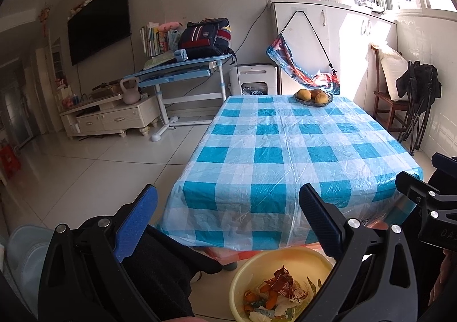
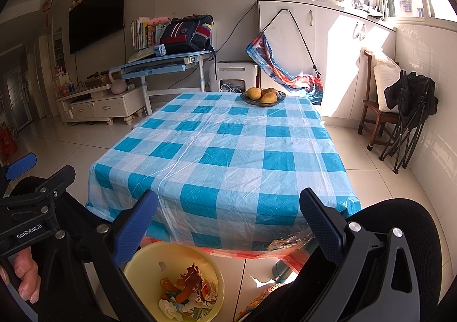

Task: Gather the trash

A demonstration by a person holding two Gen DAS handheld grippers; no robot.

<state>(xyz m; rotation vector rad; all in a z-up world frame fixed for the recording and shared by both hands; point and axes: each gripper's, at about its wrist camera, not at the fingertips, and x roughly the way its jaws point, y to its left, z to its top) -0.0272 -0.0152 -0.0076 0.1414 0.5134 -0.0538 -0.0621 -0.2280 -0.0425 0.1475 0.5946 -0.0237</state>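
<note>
Both grippers hang low at the near edge of the table (image 2: 228, 156), nothing in either. Left gripper (image 1: 228, 216): jaws wide apart, empty. Right gripper (image 2: 228, 219): jaws wide apart, empty too.

The trash (image 2: 188, 293) (peels, torn wrappers, crumpled tissue) sits in the yellow basin (image 2: 134, 267) on the floor, at 6 o'clock in the right wrist view, just under the table edge. In the left wrist view the basin (image 1: 242, 273) is at about 5 o'clock, partly behind the right finger.

The checked tablecloth (image 1: 285, 136) looks bare of scraps; only the fruit bowl (image 1: 313, 97) at 12 o'clock on the far end, and that is fruit, not trash.

Judgement: collection looks essentially done. To finish well: scan the cloth and floor tiles once for strays, keep jaws apart until right over a scrap, pinch light stuff at the centre, release low over the basin so nothing bounces out. Don't snag the plastic cloth overhang.
</note>
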